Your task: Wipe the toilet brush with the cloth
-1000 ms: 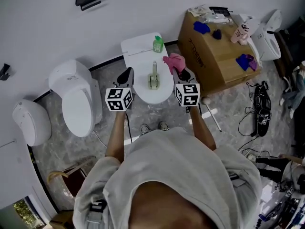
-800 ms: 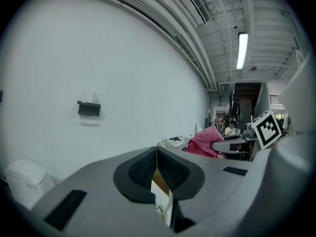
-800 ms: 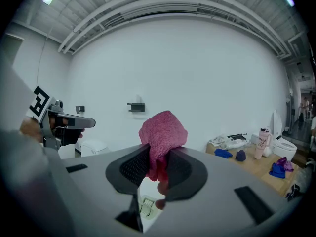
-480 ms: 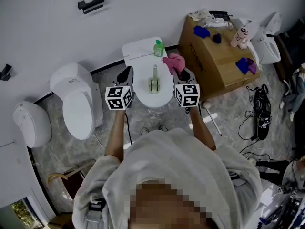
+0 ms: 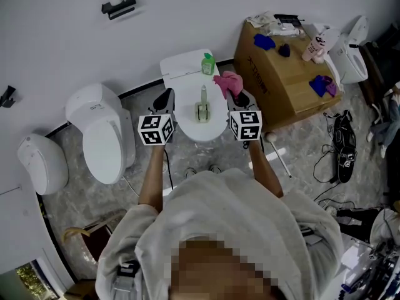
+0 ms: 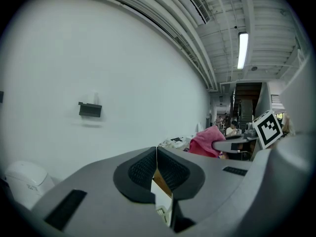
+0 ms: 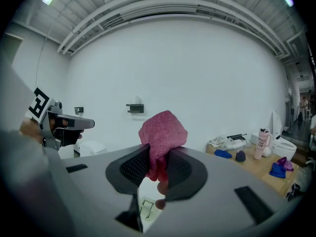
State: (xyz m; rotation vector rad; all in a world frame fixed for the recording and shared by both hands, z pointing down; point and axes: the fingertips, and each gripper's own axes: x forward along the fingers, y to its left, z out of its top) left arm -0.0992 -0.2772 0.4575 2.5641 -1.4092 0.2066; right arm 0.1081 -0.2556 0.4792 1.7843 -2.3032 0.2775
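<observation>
Where right claw (image 7: 158, 158) grips, pink cloth (image 7: 163, 130) bunches

Toilet lid (image 5: 186, 119) carries the toilet brush (image 5: 202, 104); green bottle (image 5: 207, 62) on tank (image 5: 180, 67)

Test lab/office hall w/ a mock bathroom, not a home: several toilets (image 5: 103, 130) lined up along a bare white wall (image 5: 62, 36), cardboard box (image 5: 275, 86) and loose cables (image 5: 326, 157) on marble-look floor (image 5: 69, 199), exposed ceiling ducts (image 6: 197, 4) & strip light (image 6: 243, 49), ppl at desks (image 6: 230, 129) far back.
</observation>
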